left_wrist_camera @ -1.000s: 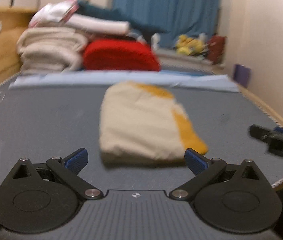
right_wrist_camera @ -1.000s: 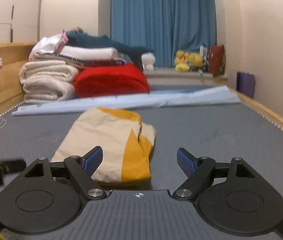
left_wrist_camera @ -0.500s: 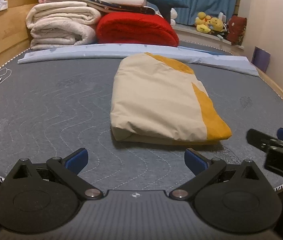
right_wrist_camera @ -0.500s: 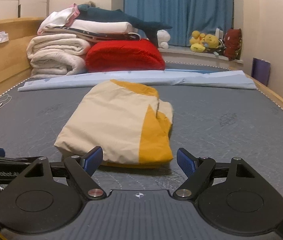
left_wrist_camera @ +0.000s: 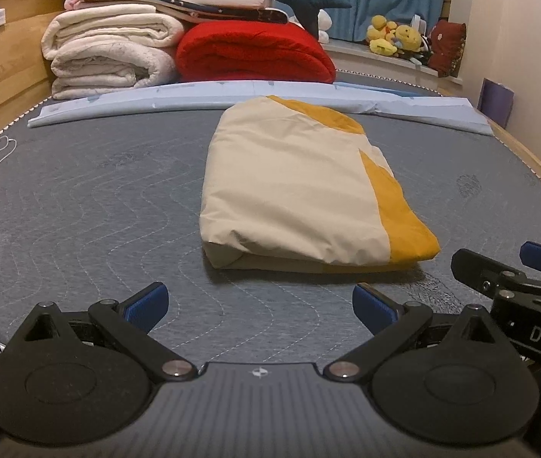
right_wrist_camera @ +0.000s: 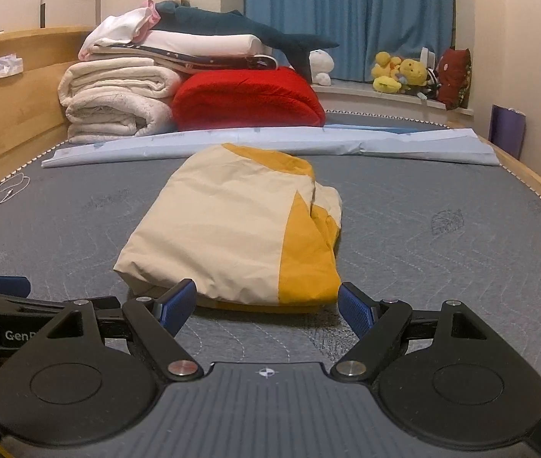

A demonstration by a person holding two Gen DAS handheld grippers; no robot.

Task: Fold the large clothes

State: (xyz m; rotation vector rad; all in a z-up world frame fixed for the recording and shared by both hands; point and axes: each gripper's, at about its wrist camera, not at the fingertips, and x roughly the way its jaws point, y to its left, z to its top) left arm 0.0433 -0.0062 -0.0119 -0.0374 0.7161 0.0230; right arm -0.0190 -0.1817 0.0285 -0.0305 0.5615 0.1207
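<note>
— Any bins or boxes around you, and what is in them?

— None that I can see. In front of me is a grey quilted mattress [left_wrist_camera: 79,206] with a folded cream and yellow garment [left_wrist_camera: 301,198] lying flat near its middle. Behind it is a pale blue sheet [left_wrist_camera: 194,93], then stacked white blankets [left_wrist_camera: 110,49] beside a red blanket [left_wrist_camera: 251,53].

— And your claws?

— My left gripper [left_wrist_camera: 260,301] has its blue pads spread wide, nothing between them; it sits just short of the garment's near edge, not touching it. My right gripper [right_wrist_camera: 268,303] is spread just as wide and empty. Its pads [right_wrist_camera: 176,303] frame the garment's near fold, the yellow corner by the right pad; whether they touch the cloth I cannot tell.
</note>
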